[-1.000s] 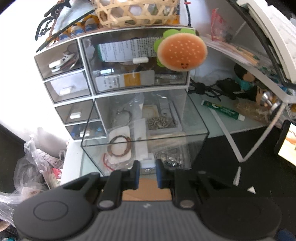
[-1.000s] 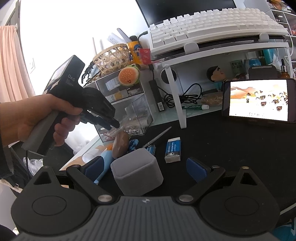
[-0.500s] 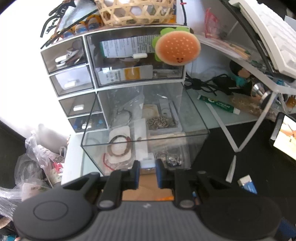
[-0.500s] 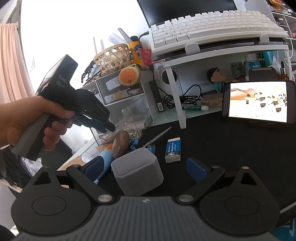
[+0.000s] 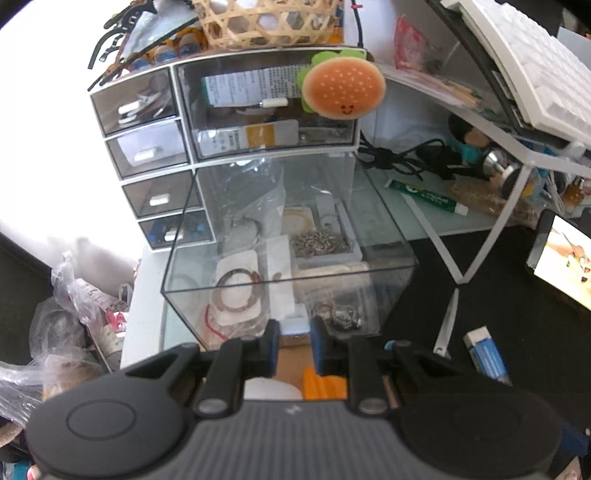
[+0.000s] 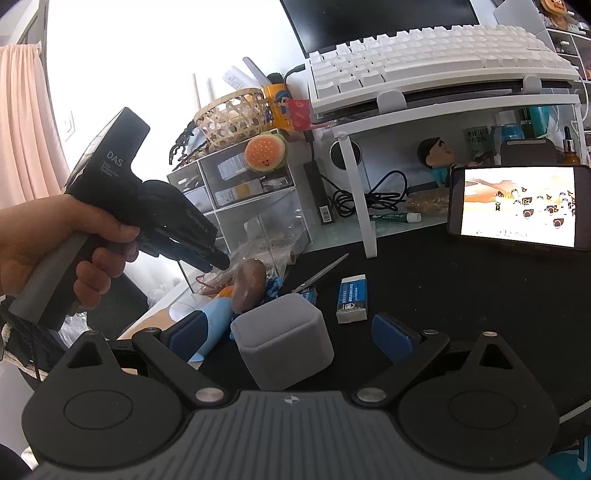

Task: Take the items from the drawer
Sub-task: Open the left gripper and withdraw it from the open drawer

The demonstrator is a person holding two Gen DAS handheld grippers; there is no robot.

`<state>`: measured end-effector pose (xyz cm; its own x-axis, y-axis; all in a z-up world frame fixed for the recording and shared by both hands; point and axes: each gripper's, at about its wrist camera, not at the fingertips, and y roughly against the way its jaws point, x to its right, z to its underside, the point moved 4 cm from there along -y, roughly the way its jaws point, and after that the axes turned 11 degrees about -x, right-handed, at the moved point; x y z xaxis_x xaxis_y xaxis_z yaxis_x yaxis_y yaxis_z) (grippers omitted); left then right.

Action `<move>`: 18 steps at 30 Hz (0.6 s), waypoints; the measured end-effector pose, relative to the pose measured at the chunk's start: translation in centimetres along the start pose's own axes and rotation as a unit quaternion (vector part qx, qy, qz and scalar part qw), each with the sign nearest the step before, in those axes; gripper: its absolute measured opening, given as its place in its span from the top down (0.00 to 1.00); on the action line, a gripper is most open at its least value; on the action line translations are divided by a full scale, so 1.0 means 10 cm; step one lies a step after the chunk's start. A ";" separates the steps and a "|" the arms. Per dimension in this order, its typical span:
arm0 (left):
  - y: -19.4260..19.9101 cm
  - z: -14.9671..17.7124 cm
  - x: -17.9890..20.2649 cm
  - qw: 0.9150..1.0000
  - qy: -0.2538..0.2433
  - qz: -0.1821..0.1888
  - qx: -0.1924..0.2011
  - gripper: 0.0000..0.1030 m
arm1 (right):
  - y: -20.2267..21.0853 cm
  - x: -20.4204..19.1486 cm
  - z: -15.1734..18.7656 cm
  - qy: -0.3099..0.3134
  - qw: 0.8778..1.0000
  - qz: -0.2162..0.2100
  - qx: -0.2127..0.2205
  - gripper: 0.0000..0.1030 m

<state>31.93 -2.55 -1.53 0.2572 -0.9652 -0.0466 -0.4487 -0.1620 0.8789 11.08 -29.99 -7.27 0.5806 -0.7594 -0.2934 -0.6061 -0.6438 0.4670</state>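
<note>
Clear boxy acrylic drawer (image 5: 291, 236), white tab in left gripper (image 5: 293, 341).

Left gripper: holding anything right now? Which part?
Yes. The left gripper is shut on the small white handle at the front of the pulled-out clear drawer. The right gripper holds nothing.

A drawer (image 5: 291, 266) was pulled out from the organizer (image 5: 225, 147), on which a basket (image 5: 266, 22) was set. Right of it, a keyboard (image 6: 424, 55) was placed on a stand (image 6: 436, 110). An eraser (image 6: 352, 298) was laid on the worktop (image 6: 461, 295) before it.
</note>
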 end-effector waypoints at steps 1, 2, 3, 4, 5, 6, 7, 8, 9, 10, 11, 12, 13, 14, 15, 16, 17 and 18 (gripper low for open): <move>0.00 0.00 0.00 1.000 0.000 0.000 0.000 0.81 | 0.00 0.00 0.00 0.000 1.000 0.001 0.000 0.05; 0.00 0.00 0.00 1.000 0.001 0.001 -0.001 0.81 | 0.00 0.00 0.00 0.000 1.000 0.002 -0.001 0.05; 0.00 0.00 -0.01 1.000 0.002 0.002 -0.003 0.81 | 0.01 0.00 0.00 0.000 1.000 0.002 -0.001 0.05; 0.01 0.00 -0.01 1.000 0.004 0.003 -0.004 0.81 | 0.01 0.00 0.01 0.000 1.000 0.001 -0.001 0.05; 0.01 0.00 -0.02 1.000 0.004 0.004 -0.005 0.81 | 0.01 0.00 0.00 0.000 1.000 0.001 -0.001 0.05; 0.00 0.01 -0.02 1.000 0.002 0.004 -0.004 0.81 | 0.02 0.00 0.00 0.000 1.000 0.001 0.000 0.05; 0.01 0.01 -0.02 1.000 0.000 0.003 -0.003 0.81 | 0.02 0.00 0.00 0.000 1.000 0.000 0.000 0.05; 0.01 0.01 -0.02 1.000 0.000 0.003 -0.003 0.81 | 0.02 0.00 0.00 0.000 1.000 0.000 0.001 0.05; 0.01 0.01 -0.02 1.000 0.002 0.004 -0.003 0.81 | 0.02 0.00 0.00 0.000 1.000 -0.001 0.001 0.05; 0.01 0.01 -0.02 1.000 0.003 0.005 -0.003 0.81 | 0.02 0.00 0.00 0.001 1.000 -0.001 0.001 0.05; 0.01 0.01 -0.02 1.000 0.002 0.005 -0.003 0.81 | 0.02 0.00 0.00 0.001 1.000 -0.001 0.001 0.05; 0.01 0.01 -0.02 1.000 0.001 0.004 -0.004 0.81 | 0.02 -0.01 0.00 0.001 1.000 -0.001 0.000 0.05; 0.01 0.01 -0.01 1.000 0.000 0.004 -0.004 0.81 | 0.02 -0.01 0.00 0.002 1.000 -0.002 0.000 0.05; 0.01 0.01 -0.01 1.000 0.000 0.003 -0.004 0.81 | 0.02 -0.01 0.00 0.002 1.000 -0.001 0.000 0.05; 0.02 0.02 -0.01 1.000 0.000 0.004 -0.005 0.81 | 0.02 -0.02 0.00 0.003 1.000 -0.001 -0.001 0.05; 0.03 0.02 -0.01 1.000 0.001 0.005 -0.006 0.81 | 0.02 -0.02 0.00 0.004 1.000 0.000 -0.001 0.05; 0.03 0.02 -0.01 1.000 0.001 0.006 -0.006 0.81 | 0.02 -0.02 0.00 0.004 1.000 0.000 -0.001 0.05; 0.03 0.02 -0.01 1.000 0.001 0.007 -0.006 0.81 | 0.03 -0.02 0.00 0.003 1.000 0.000 0.000 0.05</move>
<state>31.55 -2.58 -1.34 0.2523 -0.9671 -0.0329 -0.4423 -0.1456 0.8850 10.81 -30.02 -7.13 0.5849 -0.7582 -0.2882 -0.6052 -0.6445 0.4672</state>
